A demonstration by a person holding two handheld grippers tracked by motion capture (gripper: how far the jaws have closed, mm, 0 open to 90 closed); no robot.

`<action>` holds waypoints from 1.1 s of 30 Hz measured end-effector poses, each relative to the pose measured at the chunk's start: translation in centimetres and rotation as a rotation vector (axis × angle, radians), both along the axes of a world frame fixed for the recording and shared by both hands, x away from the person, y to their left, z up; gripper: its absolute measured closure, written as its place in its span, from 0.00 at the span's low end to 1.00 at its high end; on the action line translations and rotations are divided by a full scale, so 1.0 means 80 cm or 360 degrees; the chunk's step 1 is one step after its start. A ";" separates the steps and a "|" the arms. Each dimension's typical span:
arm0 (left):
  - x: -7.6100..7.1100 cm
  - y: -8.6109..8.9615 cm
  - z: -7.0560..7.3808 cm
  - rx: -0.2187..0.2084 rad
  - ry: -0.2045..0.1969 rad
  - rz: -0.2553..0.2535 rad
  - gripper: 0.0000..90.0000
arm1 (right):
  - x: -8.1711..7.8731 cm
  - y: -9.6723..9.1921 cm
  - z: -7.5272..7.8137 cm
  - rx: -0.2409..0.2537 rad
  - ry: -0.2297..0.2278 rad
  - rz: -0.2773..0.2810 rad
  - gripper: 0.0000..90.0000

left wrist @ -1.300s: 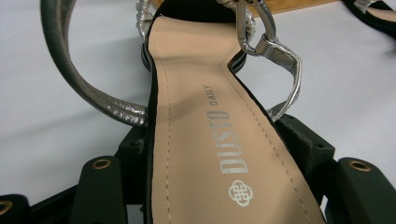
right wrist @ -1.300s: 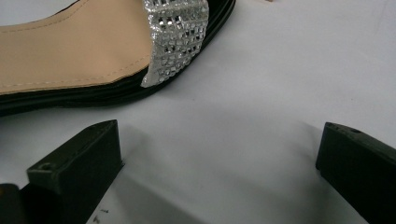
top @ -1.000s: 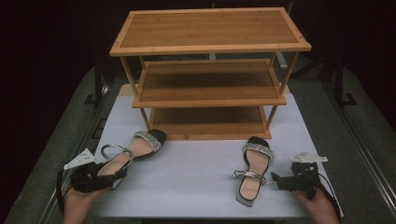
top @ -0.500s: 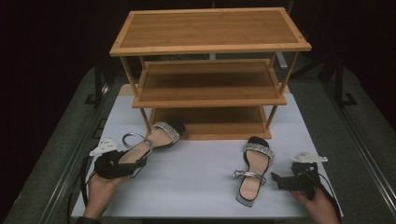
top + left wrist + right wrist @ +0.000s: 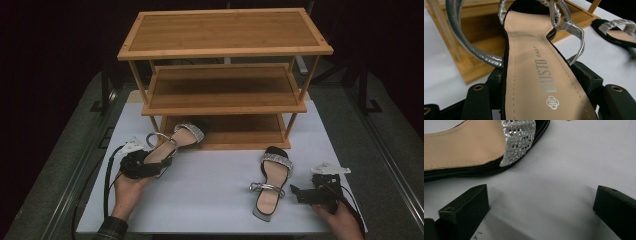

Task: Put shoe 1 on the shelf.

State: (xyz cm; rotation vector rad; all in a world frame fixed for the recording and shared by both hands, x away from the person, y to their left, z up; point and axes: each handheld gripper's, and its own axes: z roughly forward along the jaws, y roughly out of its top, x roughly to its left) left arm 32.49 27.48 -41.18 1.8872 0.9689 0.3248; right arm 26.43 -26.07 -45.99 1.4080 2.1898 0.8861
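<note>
At the near left, the left gripper (image 5: 150, 162) has its jaws clamped across the heel end of a black sandal (image 5: 172, 142) with a silver ankle strap and a sparkly toe band. In the left gripper view the tan insole (image 5: 536, 75) runs straight up between the two black jaws, which press on its edges, so the hold looks firm. The toe of the held sandal points away and to the right, toward the bottom shelf (image 5: 230, 132) of the wooden shoe rack (image 5: 225, 50), and it appears to be at the shelf's front left corner; whether the toe already rests on the board or hovers just over it is hard to tell from above.

Further right, the second sandal (image 5: 271, 182) lies flat on the white table cover (image 5: 210, 200), toe toward the rack, well short of it and untouched. At the near right, the right gripper (image 5: 300, 192) sits just beside that sandal's heel end with its jaws spread wide and nothing between them; the right gripper view shows bare white cover between the jaws and the sandal's glittering band (image 5: 519, 137) off to the upper left.

As a judgement, the work of shelving the pair is under halfway: the first shoe is arriving at the lowest shelf but is not released, and the second is not yet picked up. The middle and top shelves are bare.
</note>
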 end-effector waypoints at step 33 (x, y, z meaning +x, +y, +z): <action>0.120 -0.120 -0.042 0.0054 -0.0054 0.0237 0.41 | 0.000 0.000 0.000 0.0005 -0.0003 0.0002 0.00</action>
